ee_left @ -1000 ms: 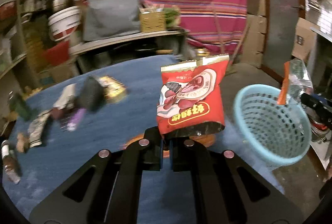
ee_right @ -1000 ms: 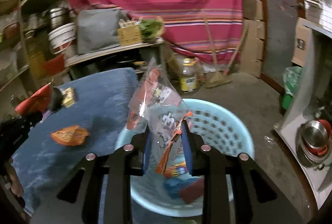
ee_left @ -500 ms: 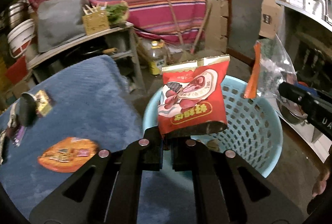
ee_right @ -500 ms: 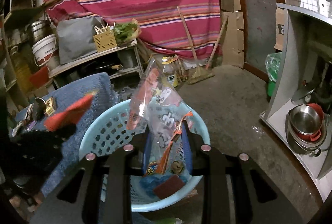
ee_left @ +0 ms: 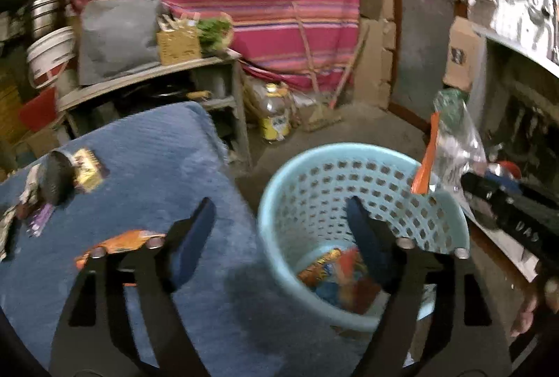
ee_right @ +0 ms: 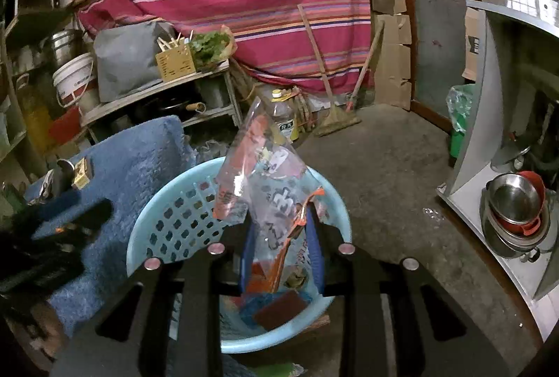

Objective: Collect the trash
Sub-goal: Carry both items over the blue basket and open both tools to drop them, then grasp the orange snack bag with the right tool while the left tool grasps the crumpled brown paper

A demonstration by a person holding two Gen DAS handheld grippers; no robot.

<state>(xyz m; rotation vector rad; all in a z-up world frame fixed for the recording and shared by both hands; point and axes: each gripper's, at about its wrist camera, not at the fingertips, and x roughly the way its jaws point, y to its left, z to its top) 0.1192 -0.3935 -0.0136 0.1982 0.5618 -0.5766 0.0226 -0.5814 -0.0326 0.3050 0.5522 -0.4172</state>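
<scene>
While the right gripper (ee_right: 279,247) pinches a crinkled clear plastic wrapper with orange print (ee_right: 269,188) above the pale blue perforated plastic basket (ee_right: 167,219), release should come only once it hangs squarely over the opening. Its limp film may snag the rim. The left gripper (ee_left: 279,230) stands wide apart, holding nothing.

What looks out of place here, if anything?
Nothing is spilled or damaged. Wrappers lie inside the blue basket, and the right gripper holds a clear snack bag above it. The left gripper is open and empty. An orange wrapper remains on the blue cloth.
</scene>
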